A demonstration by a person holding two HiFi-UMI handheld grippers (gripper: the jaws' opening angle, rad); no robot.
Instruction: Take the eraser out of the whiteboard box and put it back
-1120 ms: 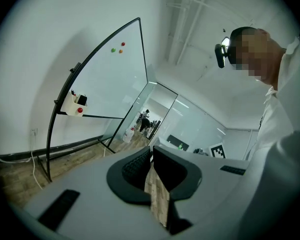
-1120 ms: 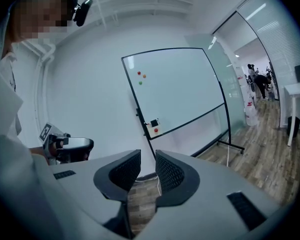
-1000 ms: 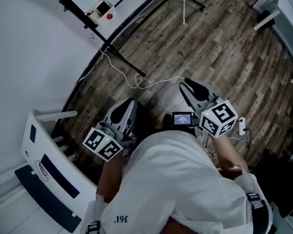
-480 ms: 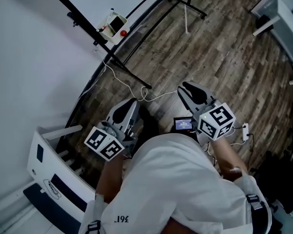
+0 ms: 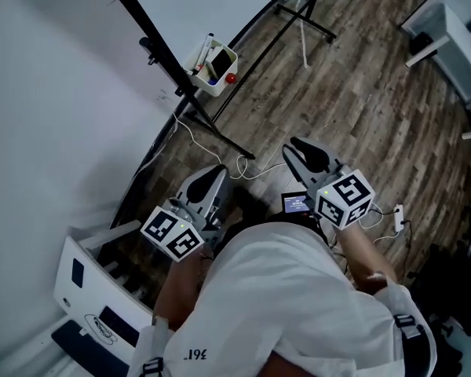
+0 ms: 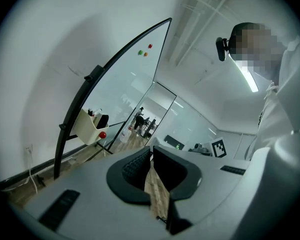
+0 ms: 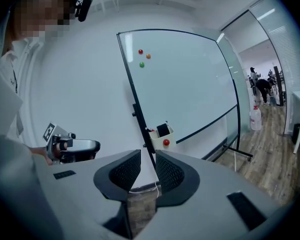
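A dark wood-plank floor [image 5: 361, 93] meets a plain white wall [image 5: 55, 116]. A long ceiling strip light [image 6: 248, 77] glows overhead.

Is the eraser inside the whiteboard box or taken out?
Inside, it seems: a black block, likely the eraser, stands in the white box on the whiteboard's frame.

We wear a loose white shirt [image 5: 290, 305] with small dark print near its lower left hem and dark buckled straps [image 5: 409, 324] at its right edge. Ahead of the shirt, our left gripper [image 5: 210, 173] and right gripper [image 5: 300, 148] are grey shells with black ribbed pads [image 7: 124, 171]. Each carries a white marker cube [image 5: 173, 235] with black squares.
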